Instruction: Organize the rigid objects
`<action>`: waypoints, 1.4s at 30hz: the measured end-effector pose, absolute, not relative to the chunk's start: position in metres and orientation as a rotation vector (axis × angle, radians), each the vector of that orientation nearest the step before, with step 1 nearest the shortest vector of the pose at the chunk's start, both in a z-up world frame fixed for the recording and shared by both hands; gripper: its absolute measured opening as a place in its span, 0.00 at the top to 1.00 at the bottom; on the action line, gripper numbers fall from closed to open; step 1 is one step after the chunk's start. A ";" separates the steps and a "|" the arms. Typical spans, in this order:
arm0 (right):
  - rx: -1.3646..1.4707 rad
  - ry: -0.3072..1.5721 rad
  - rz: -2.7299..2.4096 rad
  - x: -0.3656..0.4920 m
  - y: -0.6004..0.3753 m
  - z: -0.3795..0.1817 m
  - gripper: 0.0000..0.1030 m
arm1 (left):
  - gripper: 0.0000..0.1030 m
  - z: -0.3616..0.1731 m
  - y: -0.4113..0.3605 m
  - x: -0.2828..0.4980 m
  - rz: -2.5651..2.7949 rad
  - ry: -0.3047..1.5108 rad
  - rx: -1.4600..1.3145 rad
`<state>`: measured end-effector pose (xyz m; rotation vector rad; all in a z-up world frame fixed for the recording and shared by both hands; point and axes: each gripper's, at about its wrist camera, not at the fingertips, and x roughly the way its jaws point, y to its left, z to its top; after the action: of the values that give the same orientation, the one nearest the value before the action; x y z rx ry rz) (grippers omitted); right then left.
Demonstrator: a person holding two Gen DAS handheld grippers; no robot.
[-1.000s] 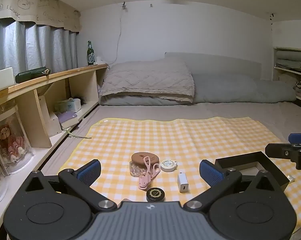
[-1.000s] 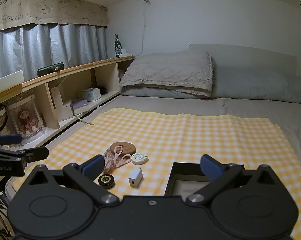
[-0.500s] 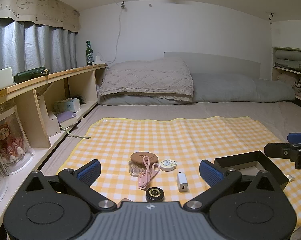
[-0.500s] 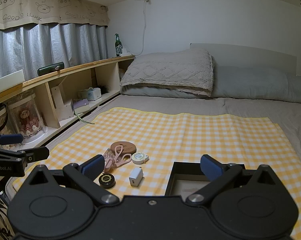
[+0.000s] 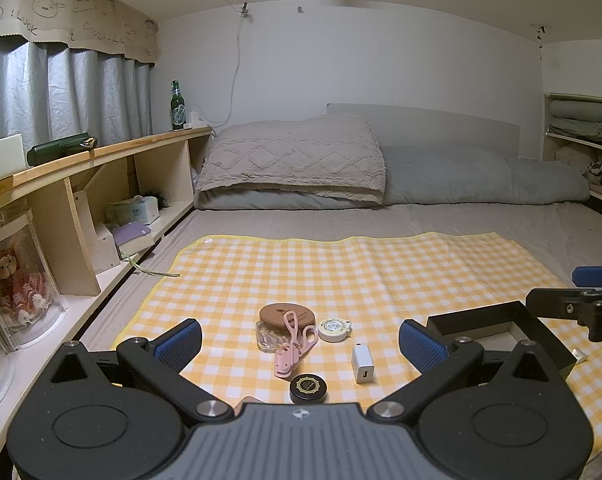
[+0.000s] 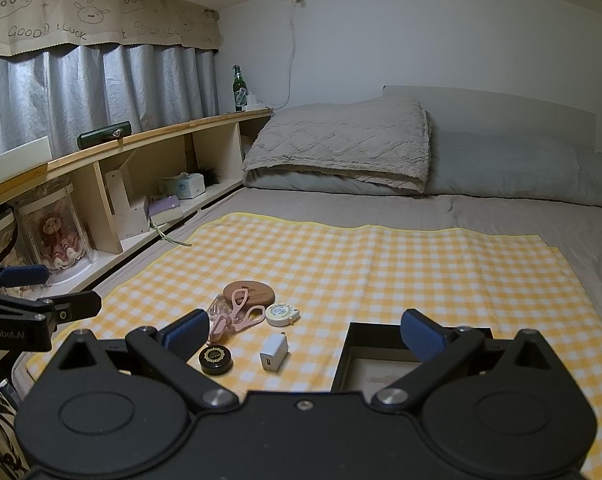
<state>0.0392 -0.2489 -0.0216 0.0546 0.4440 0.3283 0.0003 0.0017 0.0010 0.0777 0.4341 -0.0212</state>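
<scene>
A: Left wrist view: black box [image 5: 501, 316] sits right on the checked cloth [image 5: 341, 264]; the small items cluster left.
B: Both hand-held grippers [image 5: 300, 342] [image 6: 303, 336] gape wide, empty. The round tin [image 5: 308, 388] could slip from the pads.

valance [image 6: 101, 20]: I can read "GOOD LUCK" scrawled by hand, next to cartoon faces
left gripper [image 6: 17, 332]: side says "enRobot.AI", start's cut off
bottle [image 6: 239, 89]: label's there but too tiny for me

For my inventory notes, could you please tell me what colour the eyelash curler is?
The eyelash curler is pale pink, clearest in the left wrist view.
</scene>
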 end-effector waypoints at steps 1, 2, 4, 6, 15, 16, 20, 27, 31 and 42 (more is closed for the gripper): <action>0.053 0.444 0.329 0.038 -0.248 -0.022 0.00 | 0.00 0.001 0.002 0.000 -0.021 0.434 0.077; 0.053 0.444 0.330 0.039 -0.248 -0.022 0.00 | 0.00 0.001 0.001 0.000 -0.021 0.435 0.078; 0.051 0.442 0.332 0.038 -0.247 -0.022 0.00 | 0.00 0.000 0.001 0.000 -0.020 0.434 0.079; 0.052 0.443 0.333 0.041 -0.249 -0.022 0.00 | 0.00 0.000 0.001 0.000 -0.021 0.435 0.078; 0.049 0.444 0.332 0.041 -0.250 -0.021 0.00 | 0.00 -0.002 0.001 0.002 -0.020 0.435 0.078; 0.045 0.443 0.333 0.041 -0.249 -0.021 0.00 | 0.00 -0.002 0.000 0.001 -0.019 0.435 0.079; 0.046 0.443 0.335 0.041 -0.249 -0.021 0.00 | 0.00 -0.002 -0.001 0.000 -0.021 0.435 0.080; 0.045 0.441 0.336 0.041 -0.250 -0.021 0.00 | 0.00 -0.004 -0.002 0.001 -0.021 0.435 0.080; 0.040 0.439 0.337 0.041 -0.250 -0.021 0.00 | 0.00 -0.004 -0.002 0.001 -0.022 0.434 0.080; 0.037 0.438 0.339 0.040 -0.249 -0.021 0.00 | 0.00 -0.003 -0.002 0.001 -0.022 0.435 0.080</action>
<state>0.0397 -0.2493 -0.0207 0.0366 0.4382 0.3387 0.0009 -0.0016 -0.0032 0.0803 0.4349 -0.0217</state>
